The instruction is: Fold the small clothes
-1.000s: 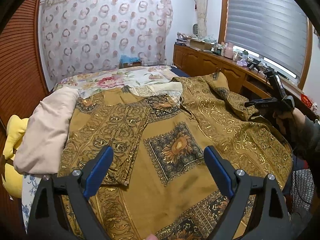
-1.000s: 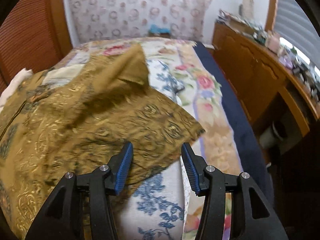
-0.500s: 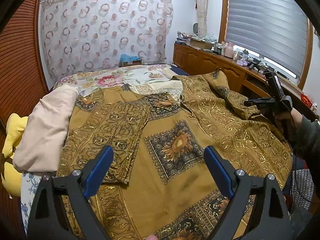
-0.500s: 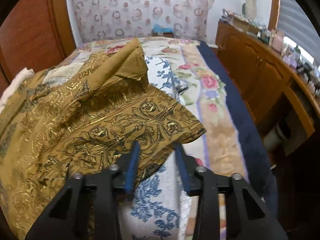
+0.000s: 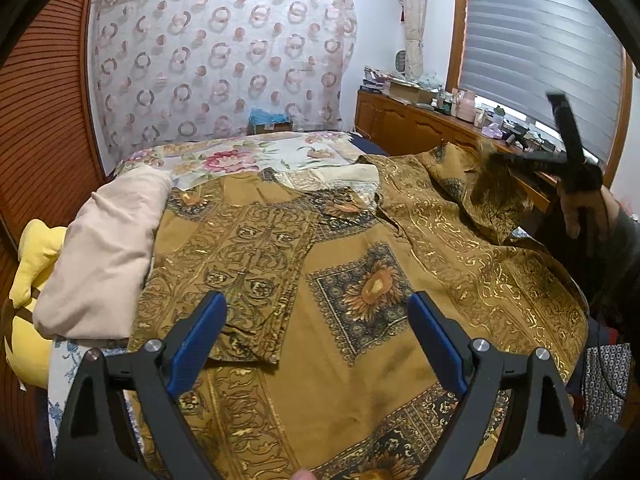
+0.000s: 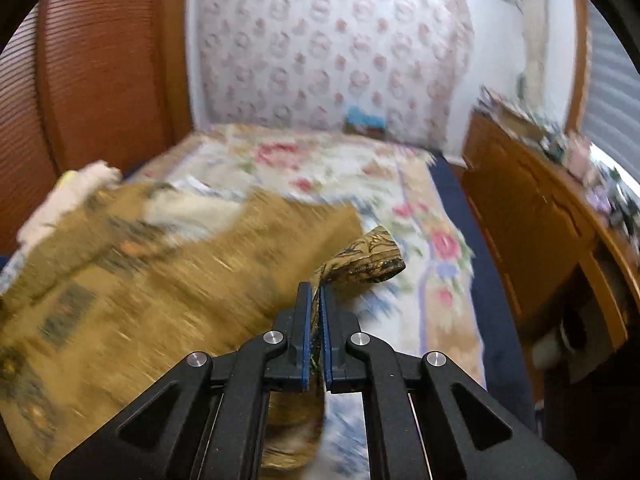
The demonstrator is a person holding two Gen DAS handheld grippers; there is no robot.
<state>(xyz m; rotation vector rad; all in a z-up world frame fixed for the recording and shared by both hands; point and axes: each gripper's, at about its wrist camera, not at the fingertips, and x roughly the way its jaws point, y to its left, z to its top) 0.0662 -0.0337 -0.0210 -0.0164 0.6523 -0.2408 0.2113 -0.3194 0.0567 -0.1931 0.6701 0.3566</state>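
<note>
right gripper (image 6: 315,300) jaws clamp shirt (image 5: 360,288) sleeve; left gripper (image 5: 318,332) jaws spread wide

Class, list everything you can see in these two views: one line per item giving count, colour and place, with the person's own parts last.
Patterned garment: one, gold-brown, spread on the bed, right sleeve lifted.
Bedspread: one, floral white and pink, under the garment.
Folded cloth: one, beige, left of the garment.
Soft toy: one, yellow, bed's left edge.
Curtain: one, white with ringed circles, far wall.
Cabinet: one, wooden, cluttered top, right wall.
Left gripper: jaws open, above the garment.
Right gripper: jaws shut on the sleeve.
</note>
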